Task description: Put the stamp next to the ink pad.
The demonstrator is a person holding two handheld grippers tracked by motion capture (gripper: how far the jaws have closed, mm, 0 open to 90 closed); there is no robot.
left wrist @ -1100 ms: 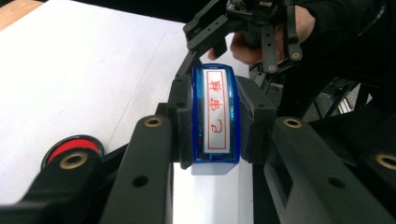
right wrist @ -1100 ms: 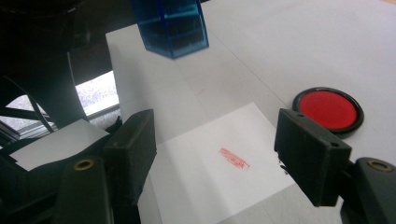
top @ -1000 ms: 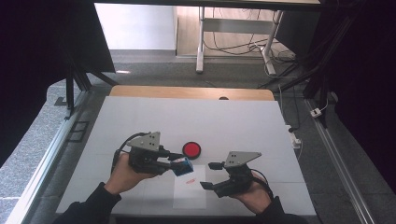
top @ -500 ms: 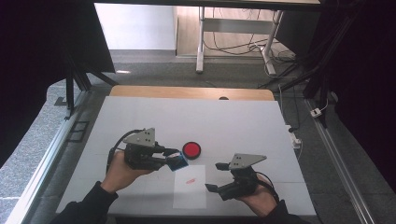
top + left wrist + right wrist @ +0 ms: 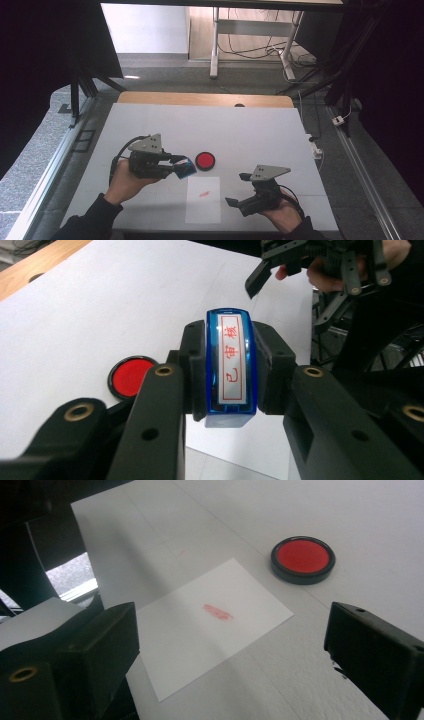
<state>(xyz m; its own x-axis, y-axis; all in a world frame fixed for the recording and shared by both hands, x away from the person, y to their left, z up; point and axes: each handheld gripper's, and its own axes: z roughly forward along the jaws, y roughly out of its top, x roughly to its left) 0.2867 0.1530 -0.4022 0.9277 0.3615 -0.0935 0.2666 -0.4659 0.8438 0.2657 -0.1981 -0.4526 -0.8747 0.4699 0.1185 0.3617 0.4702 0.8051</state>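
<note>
Right gripper [image 5: 241,190] just spread wide with nothing in it; left gripper [image 5: 176,164] clamps the stamp [image 5: 230,367]. Paper [image 5: 203,199] at 6 o'clock of the ink pad [image 5: 205,160] looks stamped, job's basically done.

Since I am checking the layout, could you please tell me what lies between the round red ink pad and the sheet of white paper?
Only bare white table between ink pad and paper, seen in the right gripper view.

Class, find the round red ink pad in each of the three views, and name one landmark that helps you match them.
High view: red ink pad at table centre, just beyond the paper sheet.
Left gripper view: lower left, beside the left claw's jaw.
Right gripper view: upper right.
Shared landmark: the white sheet bearing a red stamp mark.
</note>
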